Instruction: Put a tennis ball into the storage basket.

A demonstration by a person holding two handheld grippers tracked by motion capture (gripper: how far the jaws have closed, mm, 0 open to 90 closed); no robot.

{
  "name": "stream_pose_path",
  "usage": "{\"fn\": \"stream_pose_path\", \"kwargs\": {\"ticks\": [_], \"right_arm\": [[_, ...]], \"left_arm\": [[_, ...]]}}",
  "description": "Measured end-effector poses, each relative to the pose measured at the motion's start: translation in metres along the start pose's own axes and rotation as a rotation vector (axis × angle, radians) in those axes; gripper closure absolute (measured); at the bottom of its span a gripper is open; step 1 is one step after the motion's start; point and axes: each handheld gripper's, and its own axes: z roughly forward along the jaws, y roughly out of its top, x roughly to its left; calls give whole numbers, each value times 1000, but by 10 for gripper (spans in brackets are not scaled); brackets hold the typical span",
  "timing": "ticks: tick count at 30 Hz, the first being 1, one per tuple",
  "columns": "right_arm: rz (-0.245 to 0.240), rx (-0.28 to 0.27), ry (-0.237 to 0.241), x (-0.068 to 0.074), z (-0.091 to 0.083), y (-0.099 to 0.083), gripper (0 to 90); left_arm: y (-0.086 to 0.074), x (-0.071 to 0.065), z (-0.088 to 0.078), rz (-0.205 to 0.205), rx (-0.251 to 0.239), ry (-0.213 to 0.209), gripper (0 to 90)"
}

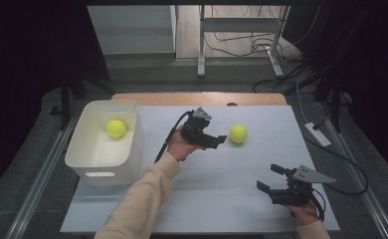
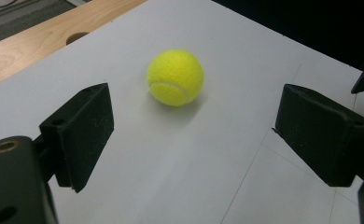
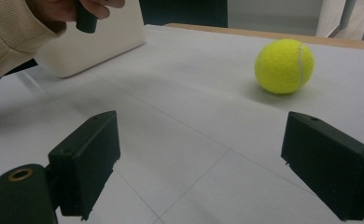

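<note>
Right claw (image 1: 267, 178) near edge of table (image 1: 261, 214), right side, jaws spread wide, nothing between them. Left claw (image 1: 221, 140) mid-table, pointing right at tennis ball (image 1: 238, 133), jaws apart with ball just beyond the tips, not touched. Same ball seen ahead between open jaws in left gripper view (image 2: 175, 77), resting on white table surface. Second tennis ball (image 1: 116, 128) inside white bin (image 1: 102, 172) at left side of table, toward bin's far wall. Cream sleeve (image 1: 142, 199) reaching in from near edge.
</note>
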Motion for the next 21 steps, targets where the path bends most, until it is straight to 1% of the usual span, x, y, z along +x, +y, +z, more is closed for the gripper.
{"fn": "stream_pose_path", "kwargs": {"ticks": [5, 12, 21], "right_arm": [[-1, 1, 4, 0, 1, 0, 115], [-3, 1, 8, 1, 1, -1, 116], [-3, 7, 15, -1, 4, -1, 116]], "left_arm": [[3, 0, 8, 4, 17, -2, 119], [6, -3, 17, 10, 26, -5, 113], [9, -3, 28, -1, 33, -5, 109]]}}
